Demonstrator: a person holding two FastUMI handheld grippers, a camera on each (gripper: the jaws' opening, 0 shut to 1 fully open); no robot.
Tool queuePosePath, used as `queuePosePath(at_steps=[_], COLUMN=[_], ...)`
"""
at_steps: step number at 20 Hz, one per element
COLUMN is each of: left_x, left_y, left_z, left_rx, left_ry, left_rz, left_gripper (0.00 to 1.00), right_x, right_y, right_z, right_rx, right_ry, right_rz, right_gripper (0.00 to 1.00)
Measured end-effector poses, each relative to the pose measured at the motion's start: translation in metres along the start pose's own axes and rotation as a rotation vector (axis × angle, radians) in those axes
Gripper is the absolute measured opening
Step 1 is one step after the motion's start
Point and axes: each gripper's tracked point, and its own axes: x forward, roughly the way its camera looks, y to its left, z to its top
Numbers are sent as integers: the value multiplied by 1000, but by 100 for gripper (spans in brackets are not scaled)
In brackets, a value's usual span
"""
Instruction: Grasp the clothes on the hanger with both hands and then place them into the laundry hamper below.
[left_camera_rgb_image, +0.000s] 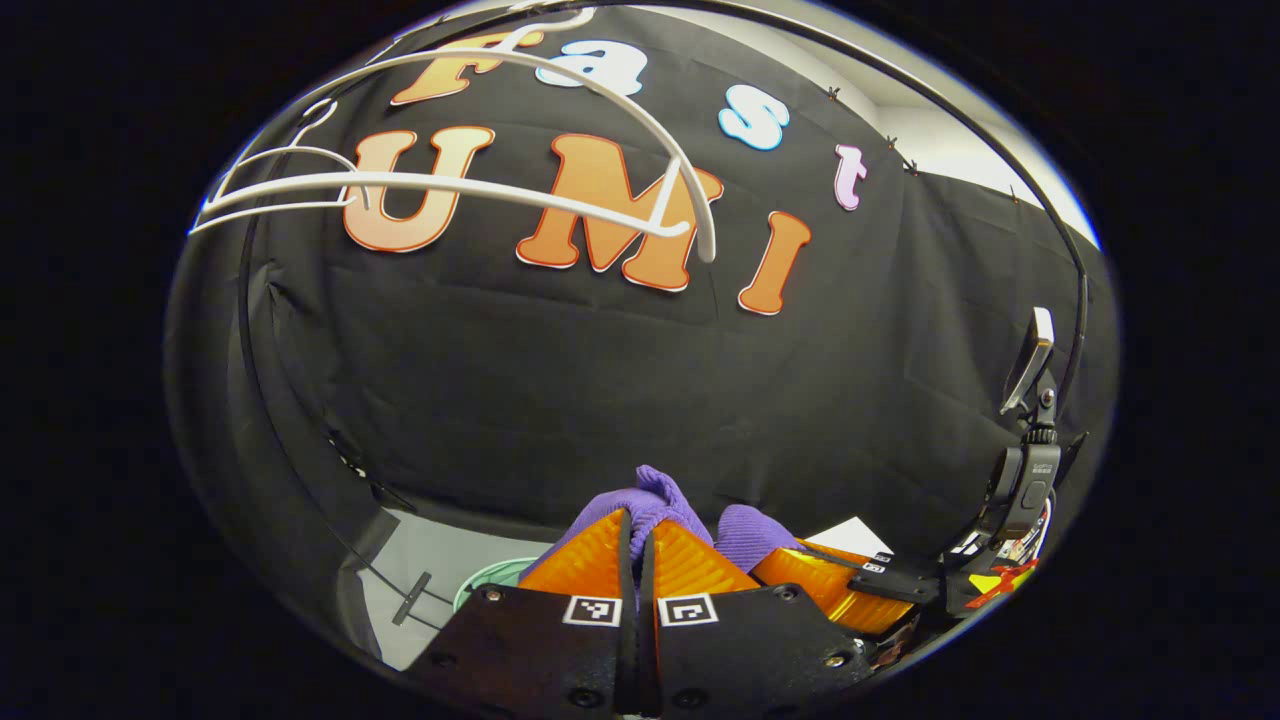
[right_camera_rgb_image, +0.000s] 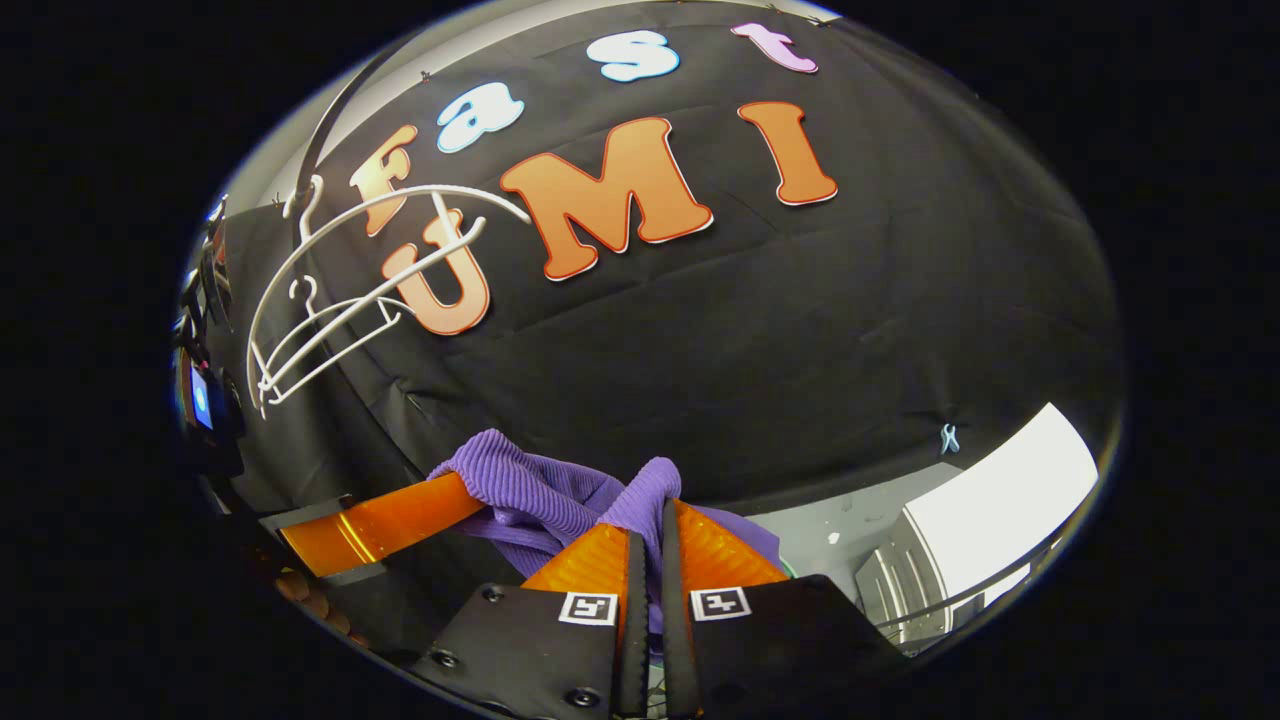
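The black cloth wall (left_camera_rgb_image: 560, 400) of the booth spreads behind everything in both views. Against it, toward eleven o'clock in the left gripper view, we see a bare white plastic clothes hanger (left_camera_rgb_image: 520, 190) with long curved arms. In the right gripper view the same white hanger (right_camera_rgb_image: 340, 290) sits toward ten o'clock, next to a second small white hook.

The purple ribbed knit garment (right_camera_rgb_image: 540, 490) is off the hanger and held low between the two tools. In the right gripper view it bunches at six o'clock, rising in a fold above the fingertips and spreading toward eight o'clock. In the left gripper view the purple cloth (left_camera_rgb_image: 655, 500) peeks out just over the fingers at six o'clock, with another lump just to its right.

Our left tool (left_camera_rgb_image: 640, 535), with ridged orange fingers on a black body, is closed tight on the purple cloth. Our right tool (right_camera_rgb_image: 647, 535) is pinched on the cloth too, a strip of purple running down between its fingers.

In the left gripper view the right tool's orange finger (left_camera_rgb_image: 830, 590) shows at five o'clock, beside a black mount. In the right gripper view the left tool's orange finger (right_camera_rgb_image: 385, 525) reaches in from eight o'clock, touching the garment.

A pale green rounded rim (left_camera_rgb_image: 495, 580), perhaps the hamper, shows at seven o'clock in the left gripper view over a grey floor (left_camera_rgb_image: 440, 560).
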Motion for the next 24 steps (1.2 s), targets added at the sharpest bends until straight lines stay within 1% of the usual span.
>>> queuePosePath(at_steps=[5,7,10,11,16,18,19,20,22,23,24], left_x=[25,35,47,48,54,46,45,43,40,39,39], left_y=[29,43,65,75,108,119,120,121,125,128,128], left_z=[-42,-64,-102,-116,-186,-216,-220,-224,-225,-222,-221], left_rx=[18,26,27,28,0,10,7,1,-1,2,3], left_ry=[102,158,253,287,473,562,585,605,600,592,585], left_rz=[82,119,165,191,268,291,295,301,302,301,294], left_gripper=[0,1,1,1,0,4,7,7,15,17,18], right_x=[28,40,59,55,80,80,78,79,78,78,75], right_y=[-21,-24,-34,-41,-51,-56,-57,-56,-53,-55,-55], right_z=[-33,-55,-83,-93,-160,-192,-202,-210,-213,-212,-211], right_rx=[-32,-40,-60,-72,-108,-104,-89,-73,-51,-54,-50], right_ry=[70,109,171,195,346,422,447,462,466,466,463], right_rz=[-44,-55,-77,-87,-120,-132,-130,-132,-127,-139,-132], right_gripper=[14,15,15,15,15,15,16,16,39,40,38])
